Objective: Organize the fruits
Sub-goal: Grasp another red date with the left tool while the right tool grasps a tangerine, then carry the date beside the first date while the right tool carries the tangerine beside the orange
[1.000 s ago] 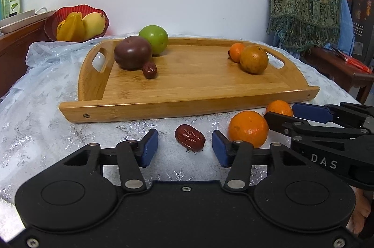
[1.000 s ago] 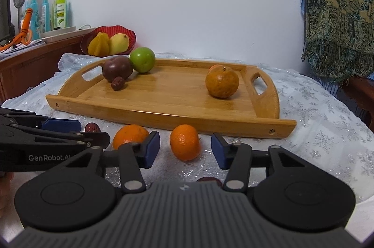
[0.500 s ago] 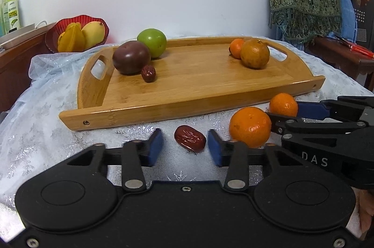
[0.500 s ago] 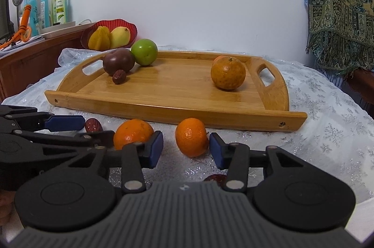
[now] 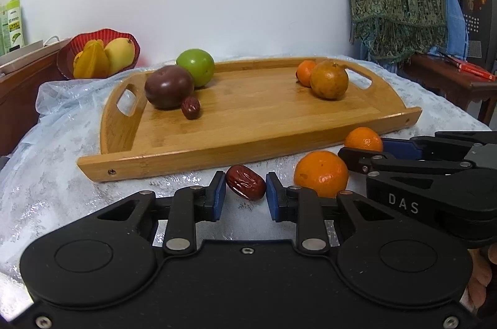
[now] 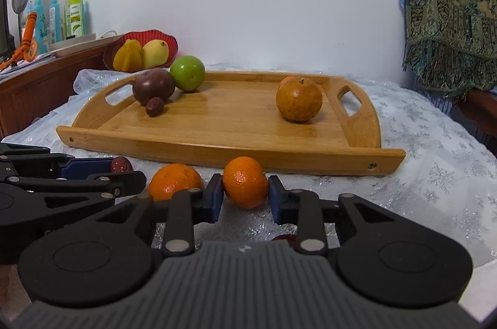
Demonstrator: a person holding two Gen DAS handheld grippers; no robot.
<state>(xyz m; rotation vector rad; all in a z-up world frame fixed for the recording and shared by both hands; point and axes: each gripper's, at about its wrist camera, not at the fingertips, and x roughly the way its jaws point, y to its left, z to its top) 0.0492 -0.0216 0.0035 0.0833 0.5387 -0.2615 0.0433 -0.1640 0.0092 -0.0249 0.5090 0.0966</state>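
On the wooden tray [image 5: 254, 124], five fruits are already set down: a purple plum [image 5: 169, 91], a green apple [image 5: 196, 67] and a small red date [image 5: 190, 108] grouped at about 10 o'clock of the tray, and a brownish orange [image 5: 329, 79] with a small tangerine [image 5: 305, 73] half hidden behind it at about 2 o'clock. Sorting by kind is suggested, though that is only a guess. Off the tray, on the white tablecloth [image 5: 62, 189] along its near edge, three fruits are counted in the left wrist view. A loose date [image 5: 246, 182] is gripped by the left gripper [image 5: 243, 196], narrowed right down with both blue pads on its ends. A mandarin [image 6: 245, 182] sits between the pads of the right gripper [image 6: 245, 198]; those jaws are closing, contact appears made on both sides, and the fruit rests on the cloth, not yet lifted. A larger orange [image 5: 321, 173] lies untouched between the two tools, at 3 o'clock of the held date. Something dark red is glimpsed under the right gripper body, too hidden to name. The task is judged well past halfway: two pieces being picked, one orange left. The red bowl [image 5: 93, 38] of yellow fruit at far 10 o'clock is apparently not involved.
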